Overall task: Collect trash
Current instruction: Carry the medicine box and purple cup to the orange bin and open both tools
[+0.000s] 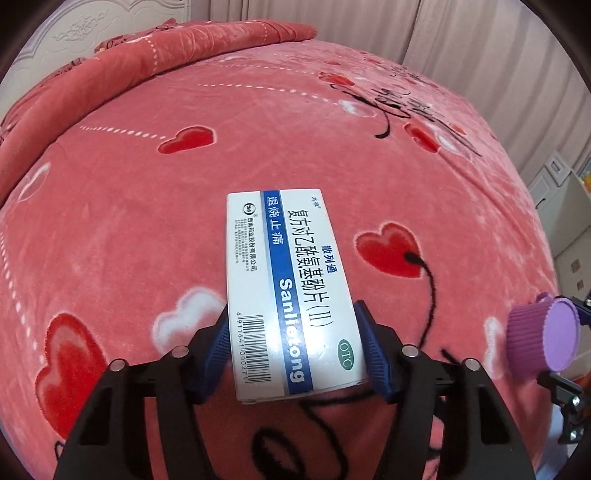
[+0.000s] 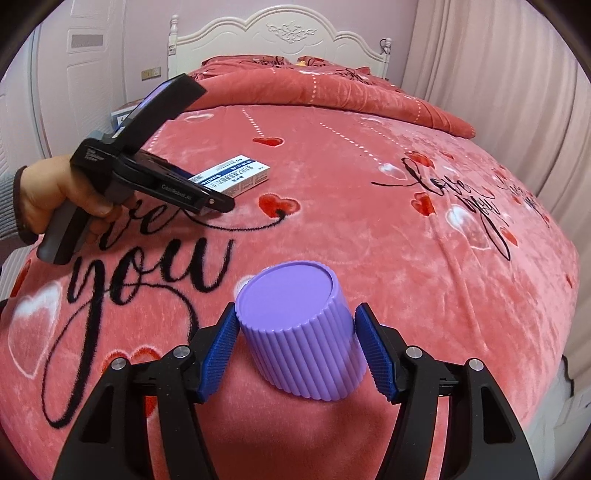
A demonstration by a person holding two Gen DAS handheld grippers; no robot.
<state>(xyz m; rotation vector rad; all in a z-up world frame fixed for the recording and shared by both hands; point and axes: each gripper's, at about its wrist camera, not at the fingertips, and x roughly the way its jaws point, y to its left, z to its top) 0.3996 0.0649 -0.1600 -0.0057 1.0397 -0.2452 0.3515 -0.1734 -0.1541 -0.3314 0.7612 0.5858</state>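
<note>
A white and blue medicine box lies flat on the red heart-print blanket. My left gripper is shut on its near end, a blue pad against each long side. The right wrist view shows the same box under the left gripper, which a hand holds. A purple ribbed cup rests tilted on the blanket, base up. My right gripper is shut on it, pads against its ribbed wall. That cup also shows at the right edge of the left wrist view.
The blanket covers a wide bed with a white headboard. A folded red quilt lies across the head end. Pale curtains hang along the right side, where the bed edge drops off. A white door stands at the left.
</note>
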